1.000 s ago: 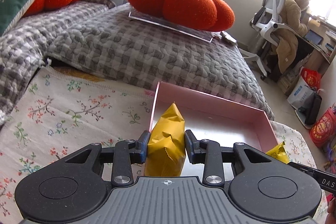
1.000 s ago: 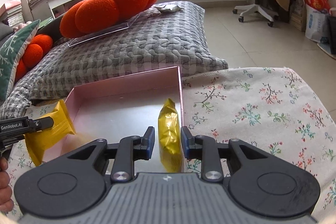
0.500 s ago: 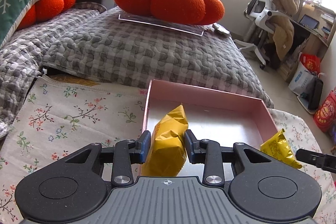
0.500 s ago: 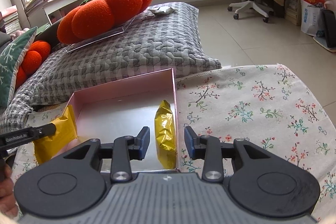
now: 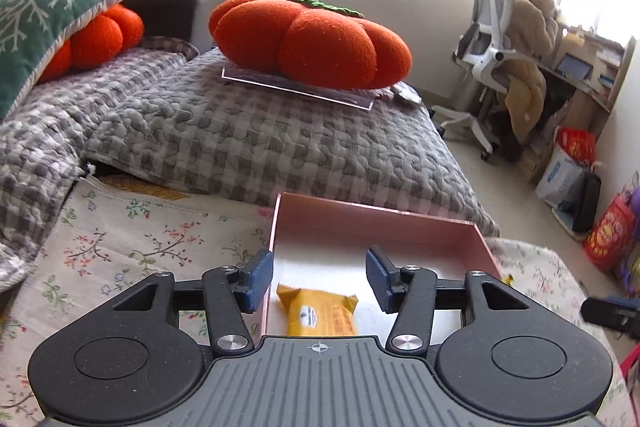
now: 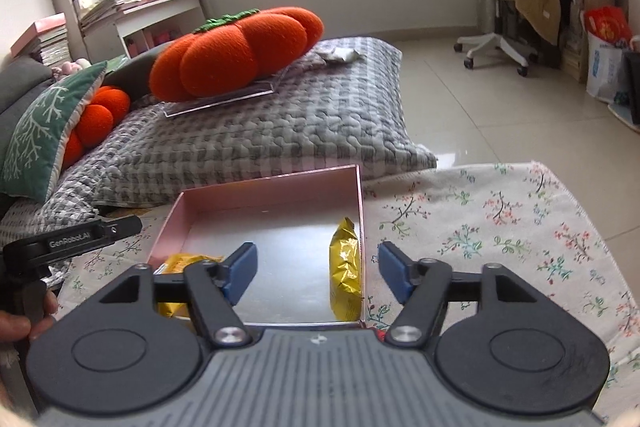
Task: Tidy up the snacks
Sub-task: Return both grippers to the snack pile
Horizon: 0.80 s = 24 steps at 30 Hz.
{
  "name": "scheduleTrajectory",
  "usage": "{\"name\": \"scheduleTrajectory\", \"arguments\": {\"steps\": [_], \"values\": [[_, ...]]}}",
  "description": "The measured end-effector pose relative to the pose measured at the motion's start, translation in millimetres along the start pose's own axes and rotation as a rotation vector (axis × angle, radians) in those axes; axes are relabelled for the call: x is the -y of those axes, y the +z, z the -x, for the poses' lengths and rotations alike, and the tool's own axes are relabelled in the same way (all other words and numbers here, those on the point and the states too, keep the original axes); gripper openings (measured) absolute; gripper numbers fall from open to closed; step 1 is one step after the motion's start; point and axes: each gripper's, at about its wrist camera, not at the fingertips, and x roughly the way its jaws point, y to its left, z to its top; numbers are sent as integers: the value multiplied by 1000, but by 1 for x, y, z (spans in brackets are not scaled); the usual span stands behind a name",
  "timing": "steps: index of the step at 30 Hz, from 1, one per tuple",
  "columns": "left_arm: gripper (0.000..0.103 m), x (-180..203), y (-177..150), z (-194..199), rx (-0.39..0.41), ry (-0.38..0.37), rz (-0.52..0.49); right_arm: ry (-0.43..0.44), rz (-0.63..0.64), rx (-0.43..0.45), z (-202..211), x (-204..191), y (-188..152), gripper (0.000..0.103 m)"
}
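Both snack packets are in the pink box (image 6: 276, 187) now. Left tongs (image 5: 319, 277) gape wide right above the flat orange packet (image 5: 320, 315), its long axis along the fingers. Right tongs (image 6: 317, 269) are also wide, with the gold packet (image 6: 345, 267) standing on edge against the box's right wall, between the fingers.

A floral-cloth-covered counter (image 6: 500, 227) fills the lower half of the right wrist view. Directly on it, at lower center, sits 1 shallow pink box (image 6: 264, 195), its far wall close to the grey checked quilt (image 6: 280, 131) beyond.
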Motion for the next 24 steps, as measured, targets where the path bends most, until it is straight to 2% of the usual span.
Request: {"name": "scheduleTrajectory", "arguments": {"steps": [3, 5, 9, 12, 16, 21, 24], "values": [[51, 5, -4, 9, -27, 14, -25, 1, 32, 20, 13, -4, 1, 76], [52, 7, -10, 12, -72, 16, -27, 8, 42, 34, 22, -4, 1, 83], [55, 7, -22, 18, -154, -1, 18, 19, 48, 23, 34, -3, -2, 91], [65, 13, -32, 27, -194, 0, 24, 10, 57, -6, 35, -2, -8, 93], [70, 22, -47, 39, -244, 4, 21, -6, 19, -59, 39, 8, -21, 93], [70, 24, -65, 44, -325, -55, 109, -4, -61, -115, 51, 23, -38, 94], [70, 26, -76, 46, -349, -49, 118, 0, -104, -162, 50, 30, -49, 92]]}}
